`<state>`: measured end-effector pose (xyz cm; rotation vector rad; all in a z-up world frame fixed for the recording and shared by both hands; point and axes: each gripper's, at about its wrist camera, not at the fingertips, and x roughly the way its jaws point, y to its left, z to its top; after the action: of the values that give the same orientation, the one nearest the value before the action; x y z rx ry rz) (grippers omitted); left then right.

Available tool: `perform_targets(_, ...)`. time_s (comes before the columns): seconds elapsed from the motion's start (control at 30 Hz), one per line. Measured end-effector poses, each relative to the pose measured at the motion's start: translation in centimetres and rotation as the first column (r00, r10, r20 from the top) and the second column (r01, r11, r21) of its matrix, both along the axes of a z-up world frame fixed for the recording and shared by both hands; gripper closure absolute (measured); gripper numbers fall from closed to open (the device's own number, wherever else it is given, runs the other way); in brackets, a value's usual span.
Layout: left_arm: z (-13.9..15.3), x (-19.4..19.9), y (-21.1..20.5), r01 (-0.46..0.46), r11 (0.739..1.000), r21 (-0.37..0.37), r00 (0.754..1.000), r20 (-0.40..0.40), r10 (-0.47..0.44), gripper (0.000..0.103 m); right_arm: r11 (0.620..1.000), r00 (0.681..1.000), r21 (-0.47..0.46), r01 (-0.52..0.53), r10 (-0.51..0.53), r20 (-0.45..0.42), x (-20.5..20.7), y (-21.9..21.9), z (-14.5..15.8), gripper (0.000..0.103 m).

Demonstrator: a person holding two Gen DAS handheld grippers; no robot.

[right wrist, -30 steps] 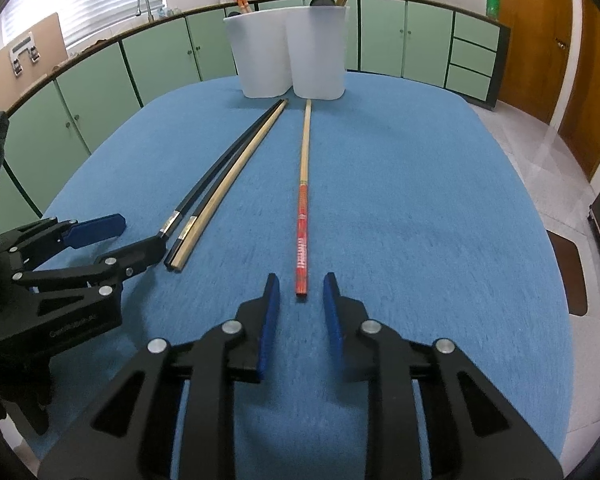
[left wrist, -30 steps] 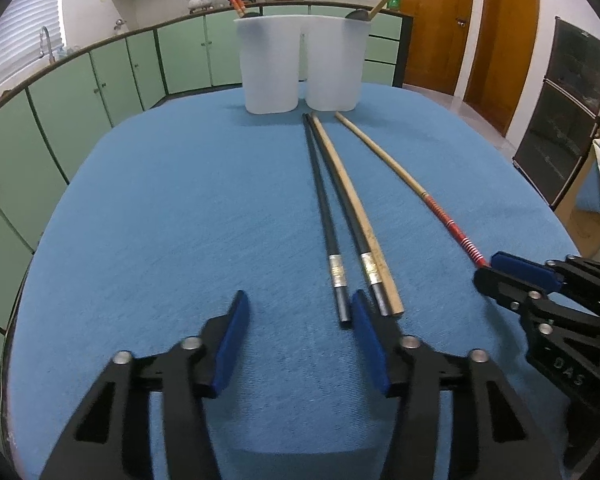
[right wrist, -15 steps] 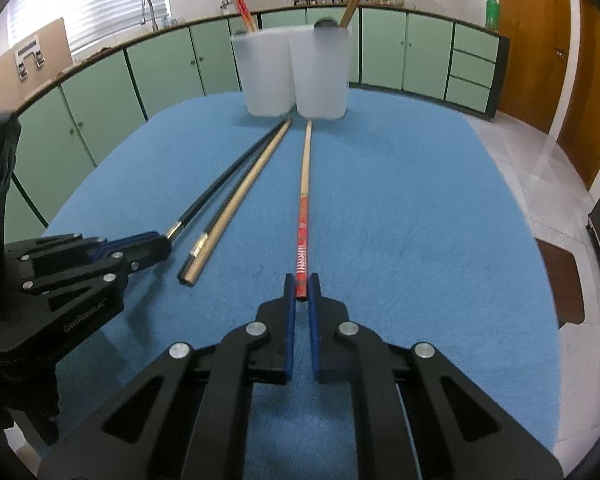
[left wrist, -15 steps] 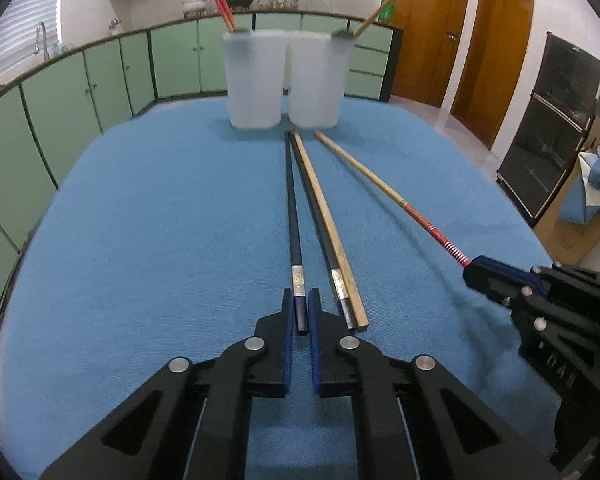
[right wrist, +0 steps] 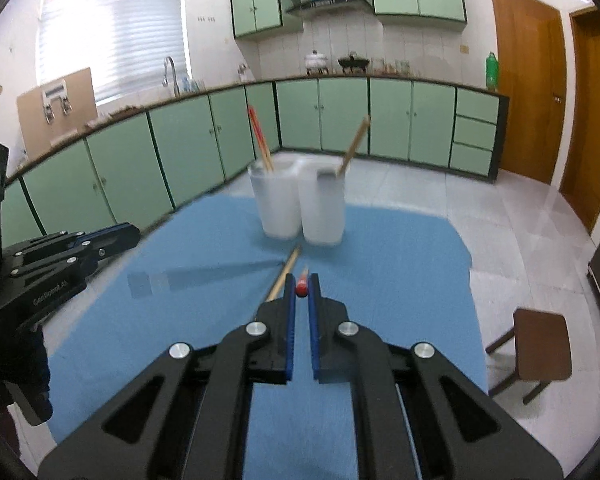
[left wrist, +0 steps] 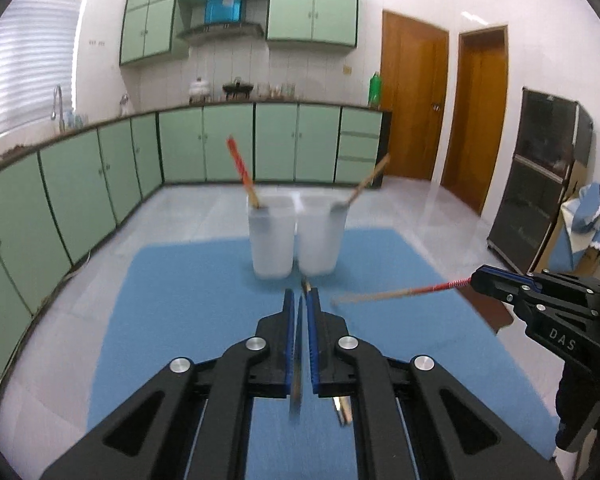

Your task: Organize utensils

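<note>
Left hand-held gripper [left wrist: 300,312] clamped the black chopstick [left wrist: 299,344]; right hand-held gripper [right wrist: 301,292] clamped the red-tipped chopstick [right wrist: 301,289]. Both sticks pointed ahead toward the two white cups [right wrist: 300,204], standing beyond on the tabletop [right wrist: 400,264].

2 containers [left wrist: 294,240] stand side by side at the table's [left wrist: 180,300] far end. Each holds chopsticks [left wrist: 242,172]. Cabinets [left wrist: 228,142] run behind.

I counted two white tubs [right wrist: 278,204] [right wrist: 323,206] side by side on the blue table [right wrist: 400,264]. Two chopsticks were lifted, one black chopstick [left wrist: 299,344] and one red-banded chopstick [left wrist: 400,293]. One tan chopstick [right wrist: 286,270] lay flat. Two grippers showed [left wrist: 299,312] [right wrist: 301,296].
</note>
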<state>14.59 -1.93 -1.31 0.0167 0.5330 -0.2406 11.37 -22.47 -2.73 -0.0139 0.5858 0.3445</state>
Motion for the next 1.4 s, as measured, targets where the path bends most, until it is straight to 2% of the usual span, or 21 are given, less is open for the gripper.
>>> perform_targets(0.17,2.9,1.7,0.1,0.043,0.999,-0.03,0.998,0.037,-0.042,0.097,0.999,0.999,0.036,-0.027,0.025,0.038,1.8,-0.2,3.8,0.098)
perform_targets(0.27,2.6,2.1,0.4,0.048,0.998,-0.041,0.999,0.02,-0.047,0.097,1.0,0.998,0.013,-0.021,0.021,0.052,2.0,-0.2,4.6,0.098)
perform_targets(0.37,0.0,1.9,0.3,0.048,0.999,-0.008,0.998,-0.036,-0.048,0.097,1.0,0.998,0.011,0.006,-0.007,0.059,0.7,-0.8,3.8,0.098)
perform_targets(0.53,-6.6,0.8,0.4,0.048,0.999,0.025,0.983,-0.18,-0.043,0.095,0.996,0.992,-0.031,0.089,-0.086,0.089,-4.2,-2.5,2.2,0.096)
perform_targets(0.67,-10.0,0.0,0.5,0.032,0.999,0.033,0.97,-0.244,-0.023,0.094,0.978,0.982,-0.112,0.174,-0.165,0.091,-8.0,-3.5,-0.2,0.094)
perform_targets(0.73,-11.4,-0.4,0.4,0.031,0.998,0.056,0.964,-0.267,-0.015,0.088,0.972,0.978,-0.128,0.198,-0.188,0.087,-9.1,-3.4,-1.2,0.094)
perform_targets(0.87,-13.2,-1.2,0.2,0.026,0.996,0.088,0.956,-0.294,0.002,0.077,0.948,0.972,-0.224,0.224,-0.202,0.119,-11.0,-2.0,-3.1,0.092)
perform_targets(0.97,-14.3,-1.5,-0.3,0.026,0.995,0.099,0.948,-0.318,0.007,0.071,0.945,0.974,-0.242,0.218,-0.196,0.114,-12.0,-1.5,-4.1,0.092)
perform_targets(1.13,-15.2,-1.1,-0.5,0.021,0.994,0.11,0.944,-0.331,0.016,0.065,0.958,0.983,-0.221,0.182,-0.178,0.041,-12.5,-1.1,-5.7,0.092)
perform_targets(1.23,-15.3,-0.8,-0.5,0.019,0.994,0.104,0.942,-0.334,0.017,0.068,0.967,0.986,-0.195,0.163,-0.164,0.012,-12.4,-1.1,-6.4,0.091)
perform_targets(1.27,-15.2,-0.7,-0.6,0.021,0.995,0.1,0.943,-0.333,0.014,0.077,0.973,0.988,-0.176,0.152,-0.157,-0.015,-12.2,-1.0,-6.8,0.091)
perform_targets(1.33,-15.0,-0.6,-0.6,0.028,0.996,0.086,0.942,-0.336,0.003,0.087,0.983,0.988,-0.138,0.123,-0.134,-0.075,-11.6,-0.9,-7.9,0.1)
perform_targets(1.4,-15.0,-0.5,-0.7,0.026,0.997,0.076,0.941,-0.337,0.001,0.096,0.987,0.985,-0.125,0.102,-0.117,-0.124,-10.7,-0.5,-9.4,0.103)
